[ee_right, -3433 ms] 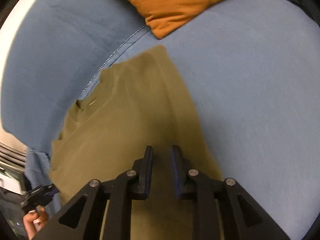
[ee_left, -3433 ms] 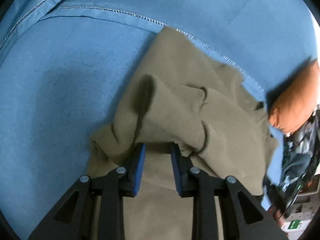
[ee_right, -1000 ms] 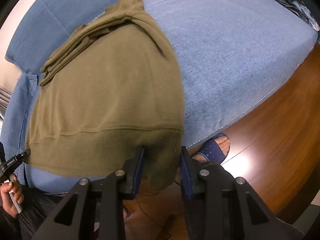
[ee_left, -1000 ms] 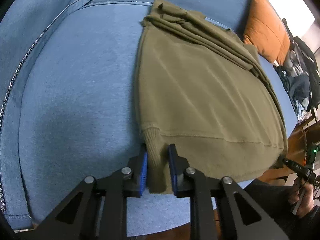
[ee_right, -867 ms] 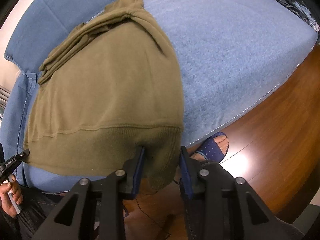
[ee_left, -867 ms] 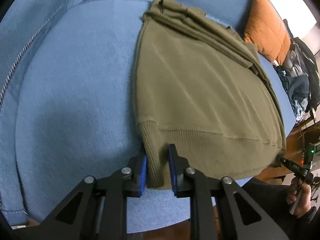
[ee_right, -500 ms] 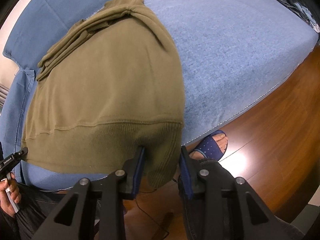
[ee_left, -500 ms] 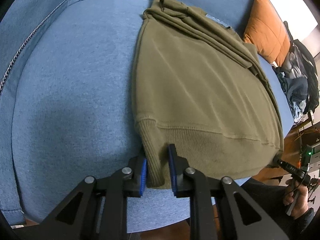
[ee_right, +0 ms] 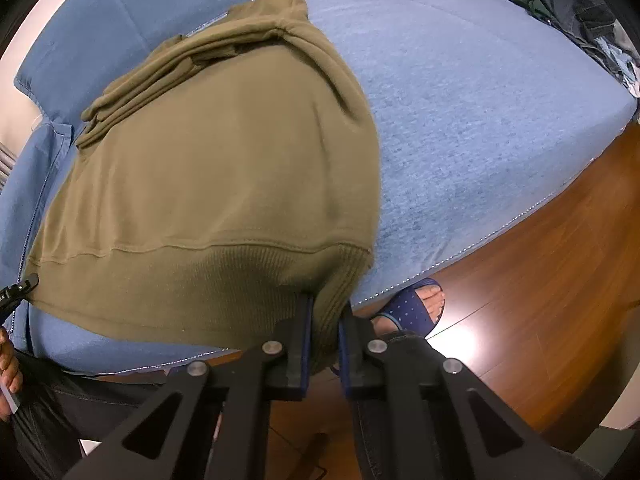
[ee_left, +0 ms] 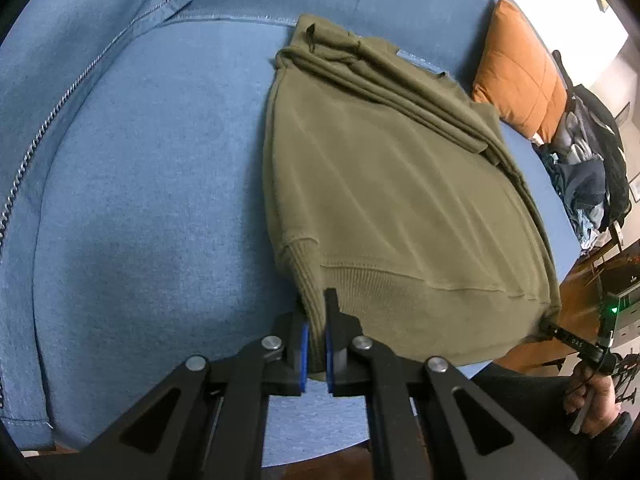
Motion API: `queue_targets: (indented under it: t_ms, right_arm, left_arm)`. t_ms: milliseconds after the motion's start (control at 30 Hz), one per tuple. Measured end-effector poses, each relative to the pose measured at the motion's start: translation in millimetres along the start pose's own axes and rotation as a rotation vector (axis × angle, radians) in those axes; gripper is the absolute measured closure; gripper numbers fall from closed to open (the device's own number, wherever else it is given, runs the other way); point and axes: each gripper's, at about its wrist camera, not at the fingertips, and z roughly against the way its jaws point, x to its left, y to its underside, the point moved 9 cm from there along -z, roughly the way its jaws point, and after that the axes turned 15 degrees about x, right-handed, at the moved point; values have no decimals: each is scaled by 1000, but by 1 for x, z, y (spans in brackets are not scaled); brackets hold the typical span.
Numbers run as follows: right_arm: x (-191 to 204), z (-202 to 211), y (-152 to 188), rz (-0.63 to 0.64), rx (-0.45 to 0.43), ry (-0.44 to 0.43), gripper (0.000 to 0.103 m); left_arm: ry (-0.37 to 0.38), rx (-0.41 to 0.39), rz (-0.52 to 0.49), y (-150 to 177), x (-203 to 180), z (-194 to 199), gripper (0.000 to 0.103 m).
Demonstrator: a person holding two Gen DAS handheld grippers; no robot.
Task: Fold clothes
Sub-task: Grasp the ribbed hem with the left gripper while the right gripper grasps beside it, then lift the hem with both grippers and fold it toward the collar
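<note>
Olive sweatshirt [ee_left: 400,200] lies spread on the blue sofa seat [ee_left: 140,200], ribbed hem toward the front edge, bunched sleeves and collar end at the back by the seat seam.

Left gripper [ee_left: 316,344]: jaws narrow, clamped on the hem's left corner, at about 6 o'clock in the left wrist view. The ribbing rises from between the blue pads [ee_left: 305,348] toward 12 o'clock.

Right gripper [ee_right: 323,340]: jaws narrow, pinching the hem's right corner, also near 6 o'clock in its own view. That corner hangs just past the sofa's front edge, above the wooden floor [ee_right: 540,300].

Hem stretches between the two grips, slightly sagging in the middle.

Orange cushion [ee_left: 516,68] at 2 o'clock in the left view, against the backrest, apart from the sweatshirt. Pile of dark clothes [ee_left: 588,172] at 3 o'clock, beyond the cushion.

A foot in a blue dotted slipper [ee_right: 416,304] on the floor, just below the sofa edge, near the right gripper.
</note>
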Motion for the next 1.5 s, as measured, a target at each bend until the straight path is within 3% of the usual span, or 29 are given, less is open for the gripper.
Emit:
queue_targets:
  t_ms: [133,367,633,733,900,1067,1167,1500]
  right_arm:
    - [-1,-5,1,-9,13,6,92]
    - [-3,-6,2,-23,18,-12,91]
    - [-2,0,2,-17,-7,1,95]
    - [-4,7,3,-33,-31,-8,96]
    - [-8,-6,7,-66,18,-43,93]
    - [-9,-9,8,-69,25,-37,90]
    - [-11,-6,6,-82,11,-53,94]
    - [-10,30,7,-120,-108,-86,96]
  left_arm:
    - [-2,44,43,1,7,-11,94]
    - [15,40,42,2,4,-12,96]
    - [6,-42,-20,1,-10,7,99]
    - [35,-26,15,4,-6,4,98]
    - [142,47,132,9,10,-11,95]
    - [167,56,169,11,16,-15,92]
    - [151,16,131,7,6,-8,98]
    - [170,-152,57,10,-14,42,99]
